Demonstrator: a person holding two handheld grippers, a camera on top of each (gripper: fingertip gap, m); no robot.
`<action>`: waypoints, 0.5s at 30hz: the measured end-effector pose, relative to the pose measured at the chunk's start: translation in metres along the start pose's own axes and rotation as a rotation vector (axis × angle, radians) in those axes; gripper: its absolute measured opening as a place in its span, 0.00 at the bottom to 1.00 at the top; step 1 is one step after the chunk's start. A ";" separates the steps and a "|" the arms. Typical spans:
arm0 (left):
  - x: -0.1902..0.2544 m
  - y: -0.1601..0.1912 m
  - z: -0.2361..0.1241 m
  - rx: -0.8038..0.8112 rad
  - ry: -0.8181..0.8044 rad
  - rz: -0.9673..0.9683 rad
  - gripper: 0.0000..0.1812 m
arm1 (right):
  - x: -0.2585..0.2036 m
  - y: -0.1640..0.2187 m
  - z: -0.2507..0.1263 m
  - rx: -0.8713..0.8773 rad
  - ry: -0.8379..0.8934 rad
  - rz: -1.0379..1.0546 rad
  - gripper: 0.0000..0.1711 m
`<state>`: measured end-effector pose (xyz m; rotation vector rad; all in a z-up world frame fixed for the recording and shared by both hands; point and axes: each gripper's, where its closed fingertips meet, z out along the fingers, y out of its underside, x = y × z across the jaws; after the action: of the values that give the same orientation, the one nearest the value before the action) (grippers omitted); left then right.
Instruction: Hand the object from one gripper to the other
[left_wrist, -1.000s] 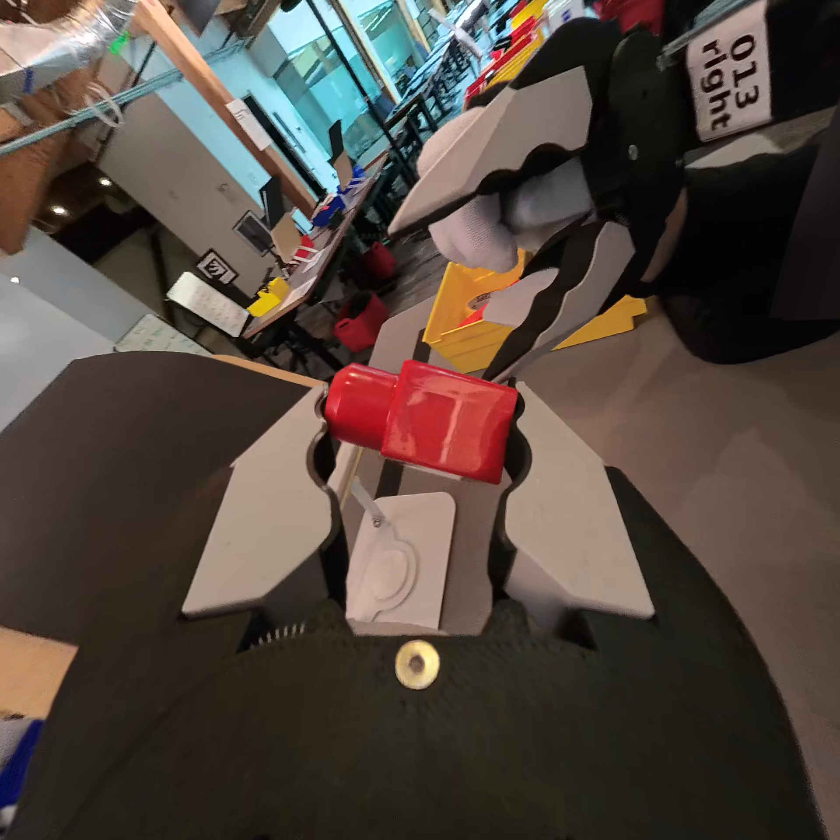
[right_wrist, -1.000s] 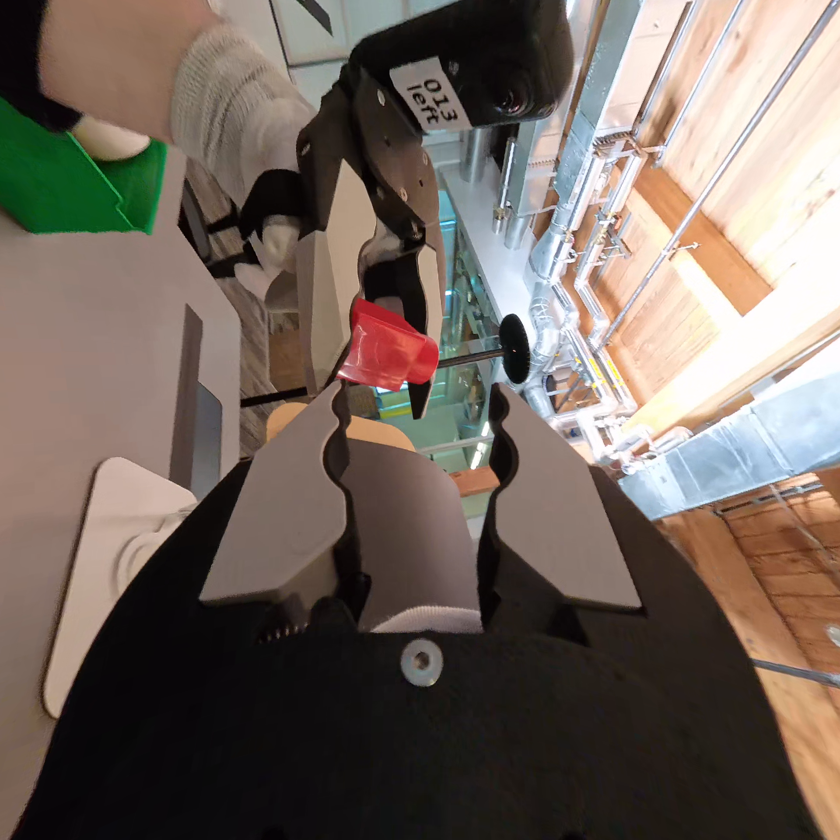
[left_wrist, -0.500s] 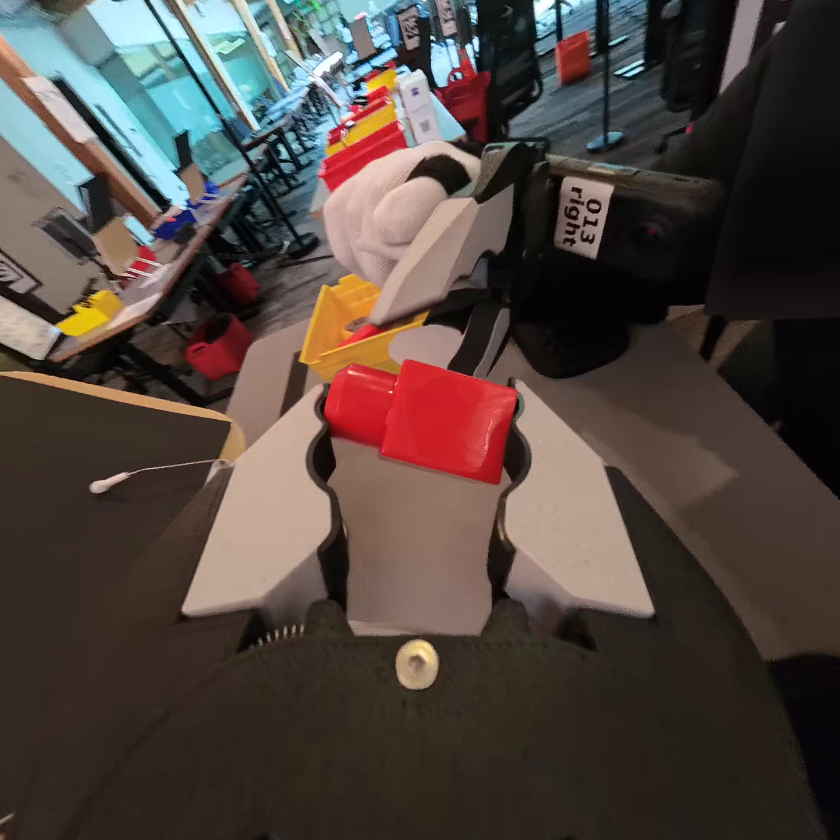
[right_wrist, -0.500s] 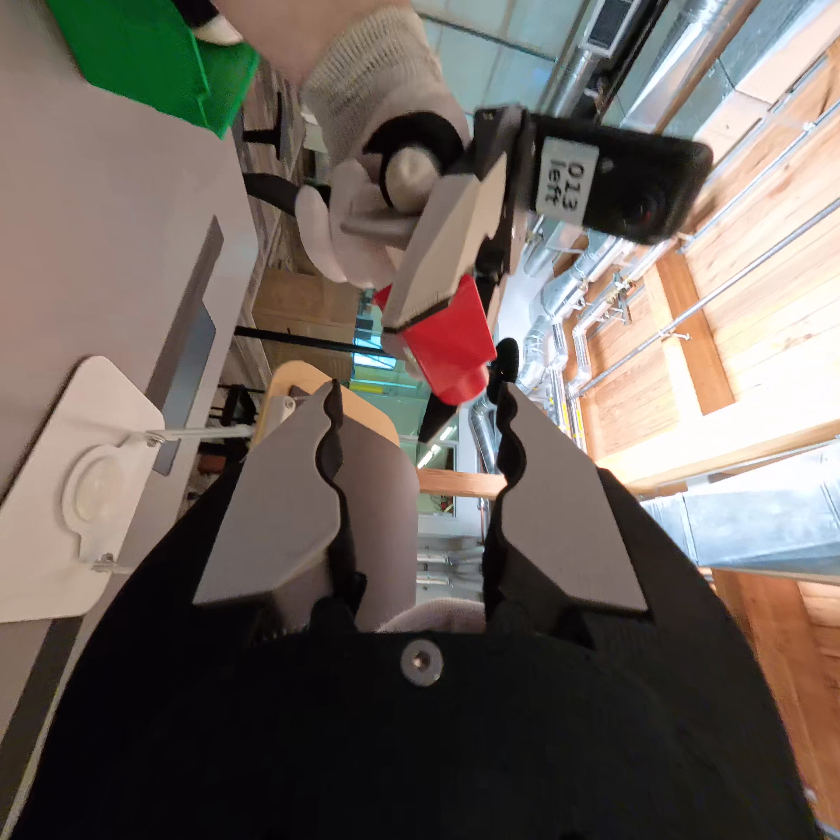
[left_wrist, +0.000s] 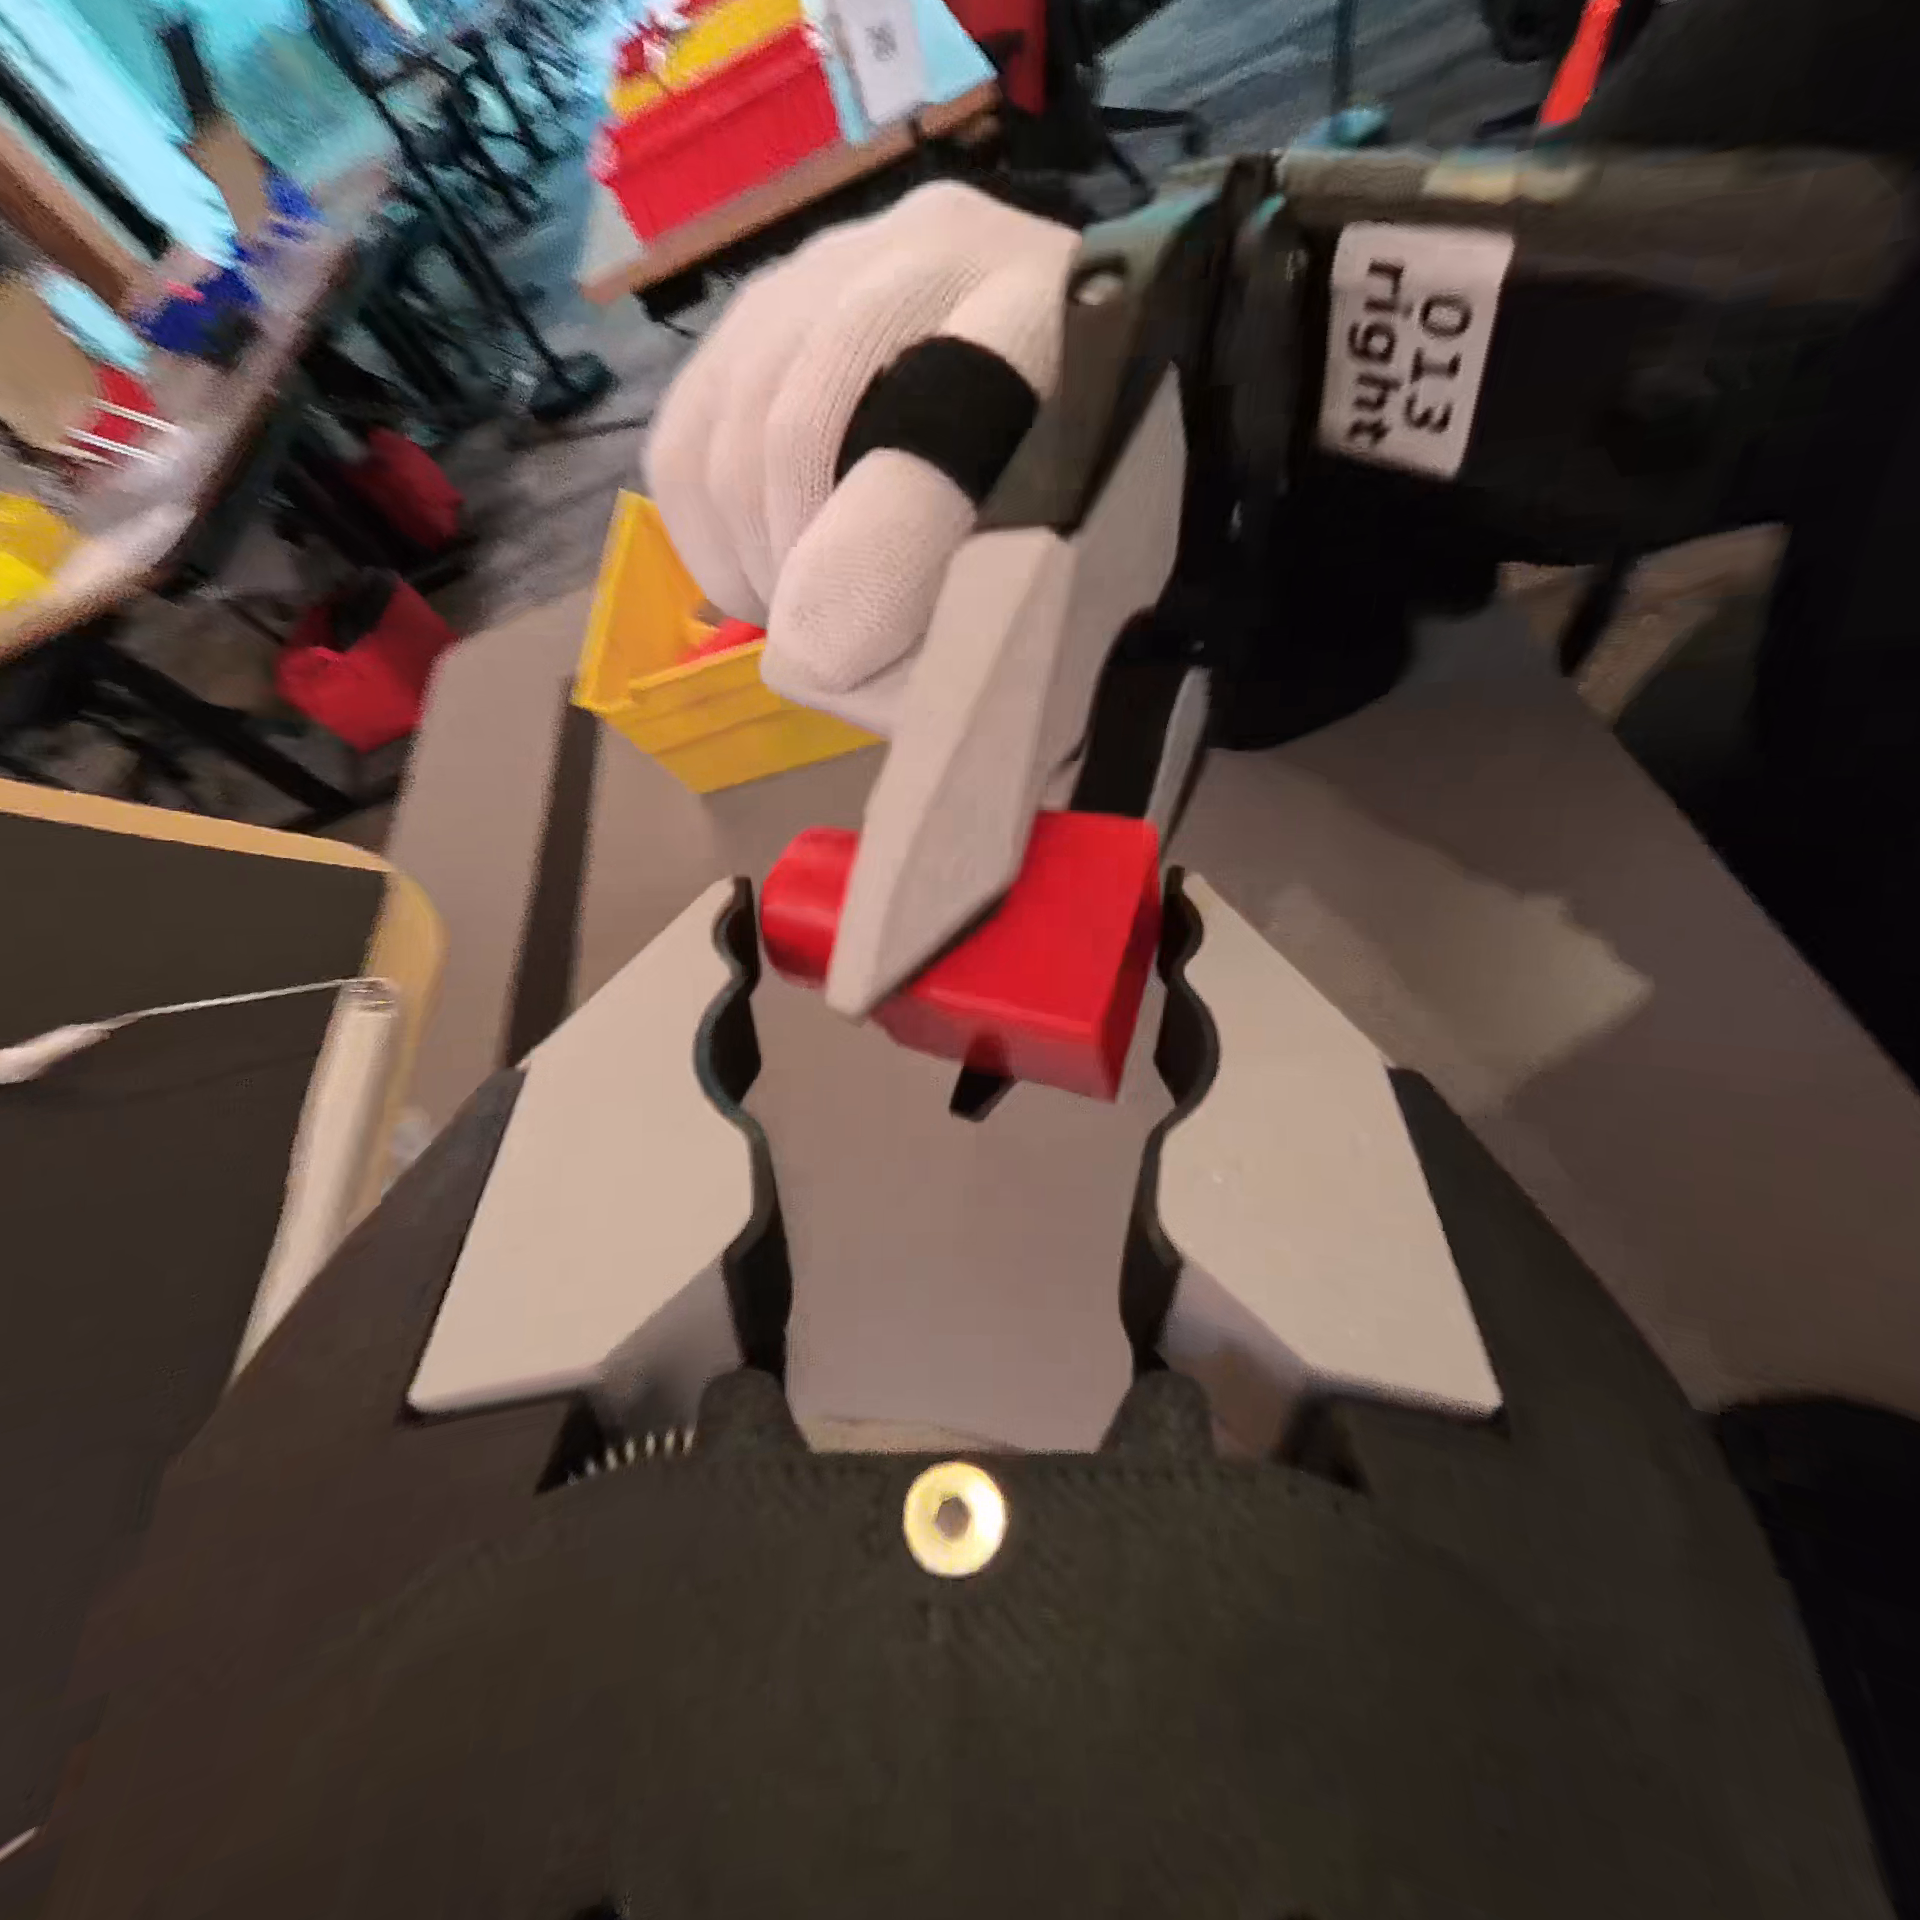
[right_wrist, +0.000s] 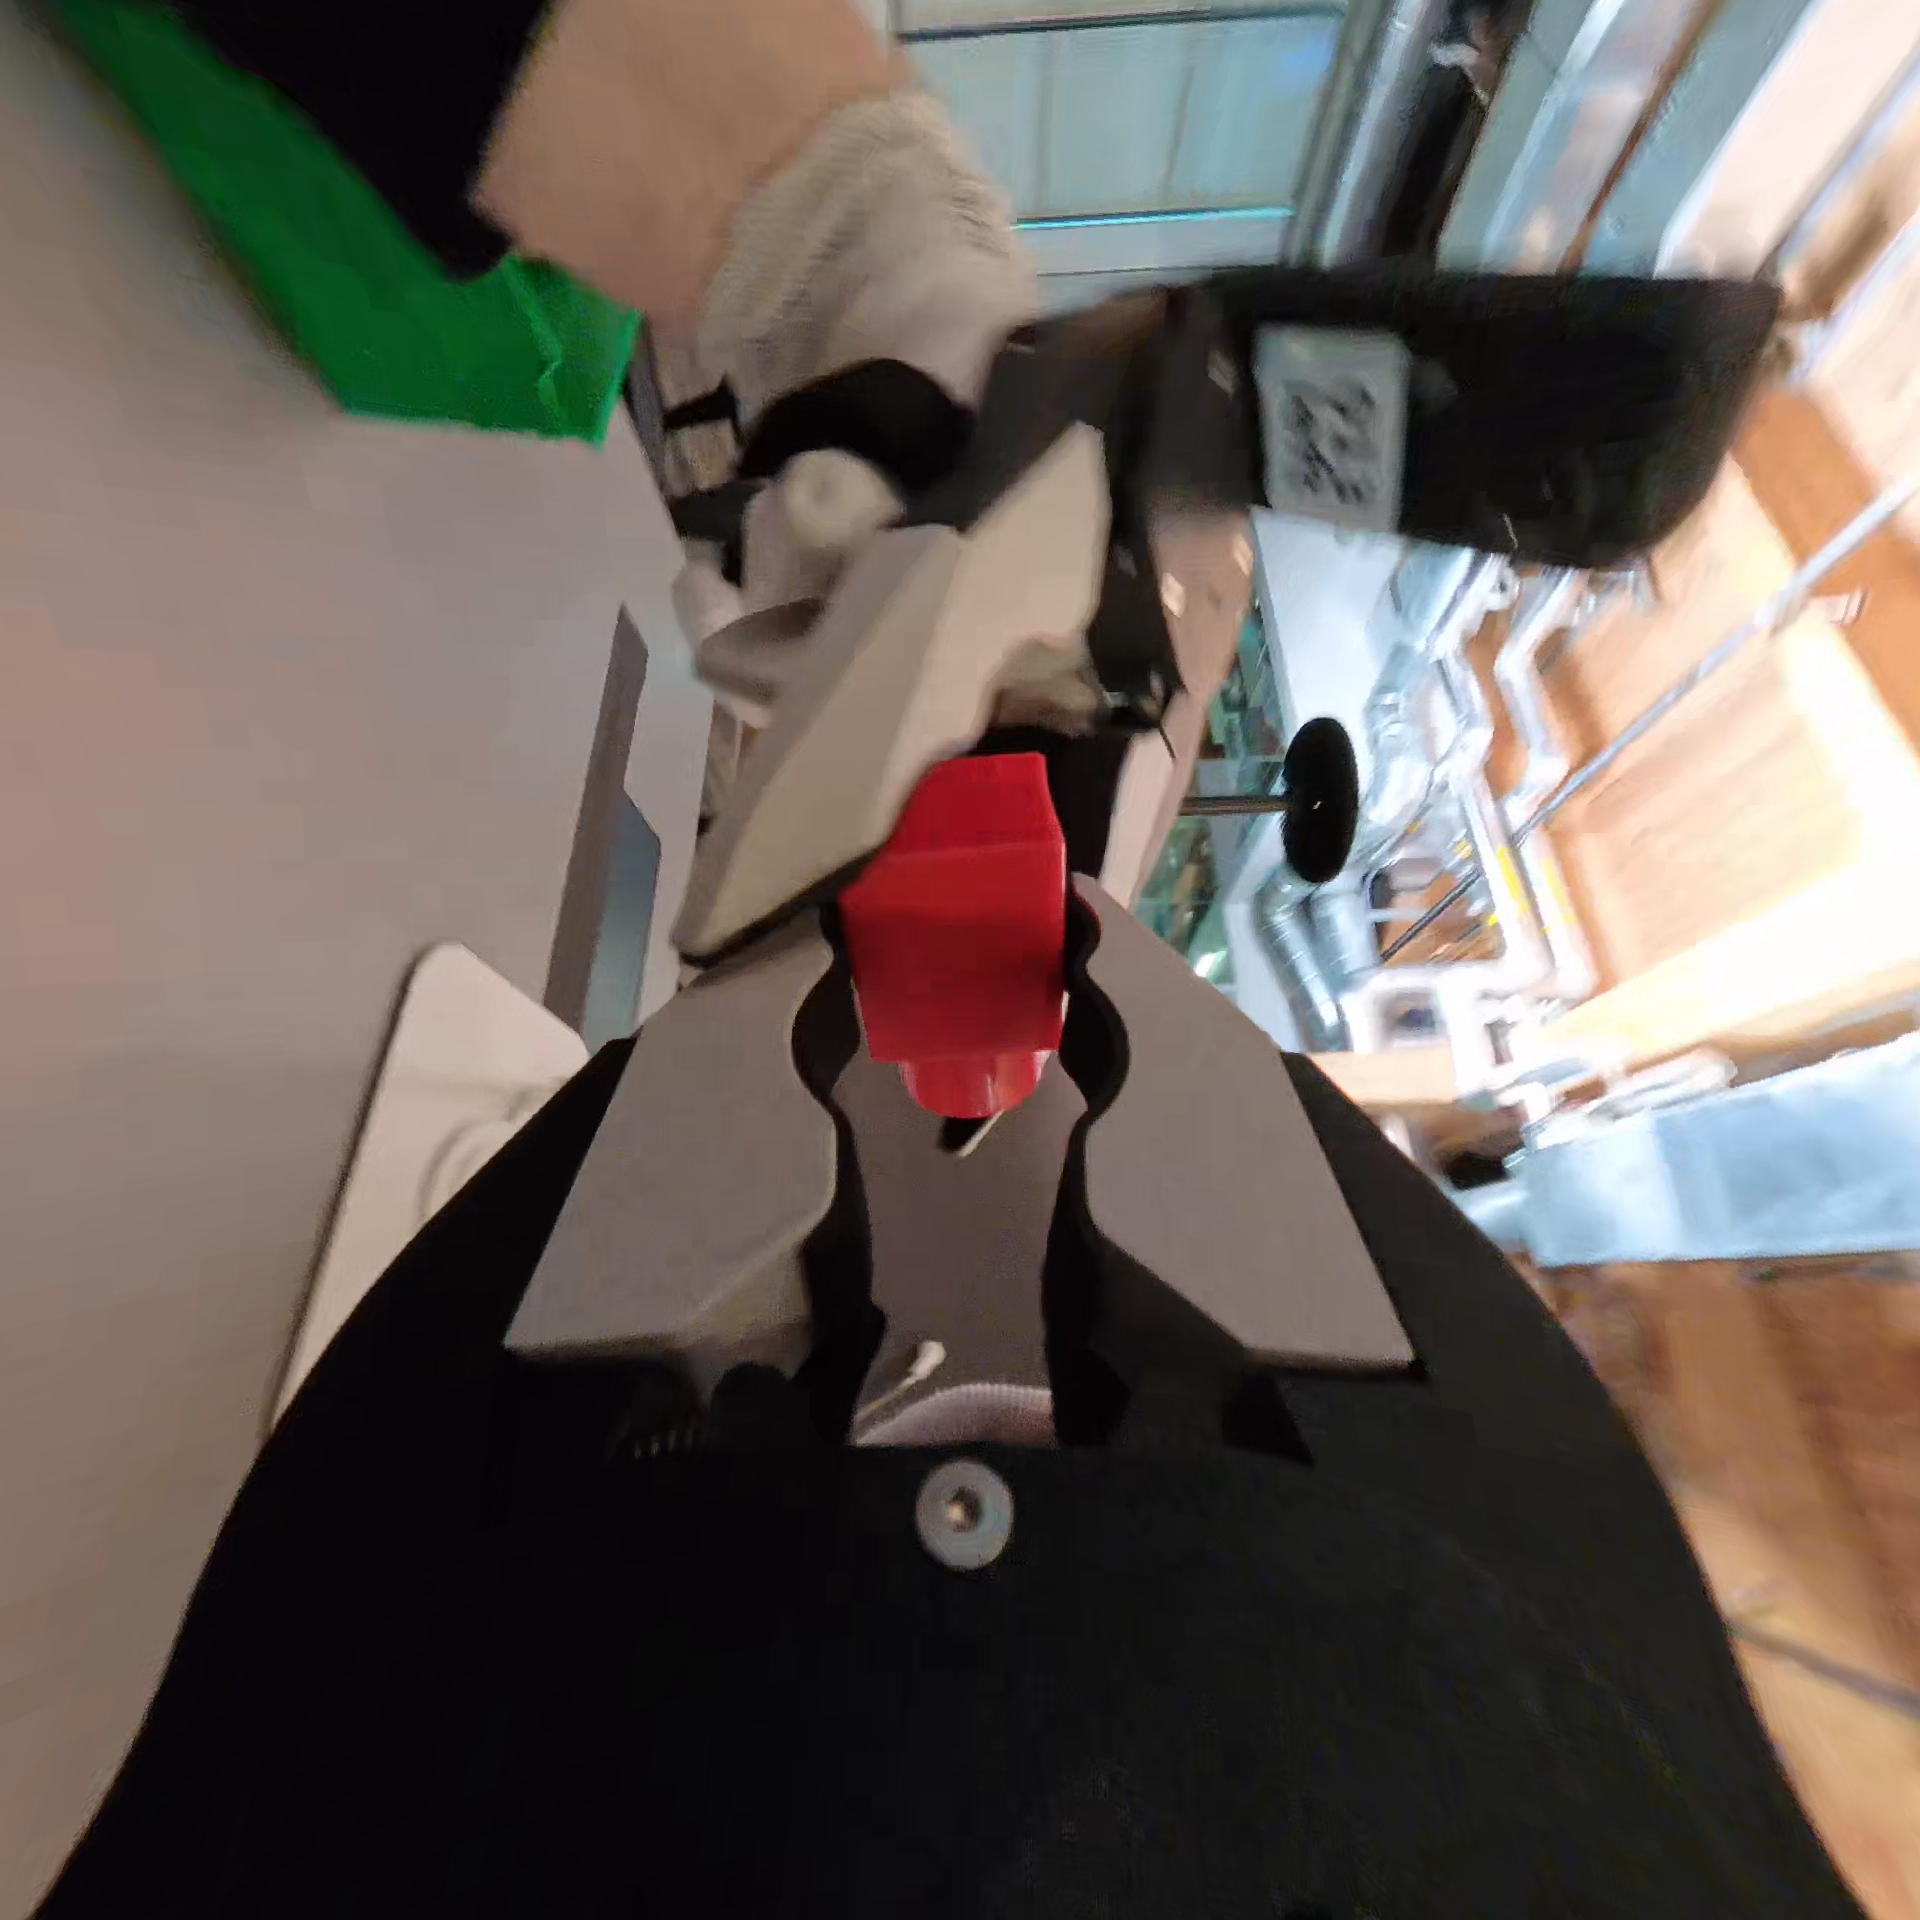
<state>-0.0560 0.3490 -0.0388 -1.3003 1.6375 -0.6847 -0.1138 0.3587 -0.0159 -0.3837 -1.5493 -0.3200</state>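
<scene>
My left gripper (left_wrist: 951, 914) is clamped end to end on the small red plastic block with a round cap at one end (left_wrist: 1023, 961) — cap against one fingertip, flat base against the other, so its long axis runs straight across my gap. My right gripper (right_wrist: 961, 935) comes in from the far side, crossed over the left one, and its two grey fingers straddle the block's flat sides. In the right wrist view the block sits between those tips with its cap pointing back toward the palm; one fingertip looks to be touching, but I cannot tell whether the pair has closed. The block hangs in the air above the grey table (left_wrist: 1558, 1039), and the yellow plastic bin (left_wrist: 686, 696) stands beyond it. As I judge it, the right must squeeze across the short sides before the left lets go.
</scene>
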 end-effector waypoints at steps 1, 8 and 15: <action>-0.009 -0.004 -0.003 0.011 -0.072 0.029 0.44 | 0.010 0.005 -0.002 0.011 0.018 0.093 0.19; -0.068 -0.042 -0.026 -0.069 -0.667 0.434 0.47 | 0.042 0.049 -0.010 0.138 -0.109 0.985 0.20; -0.078 -0.062 -0.009 -0.278 -0.943 0.849 0.50 | 0.049 0.063 -0.019 0.329 -0.284 1.473 0.20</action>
<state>-0.0337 0.4036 0.0419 -0.7538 1.2805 0.6153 -0.0693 0.4088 0.0315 -1.1965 -1.1792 1.1470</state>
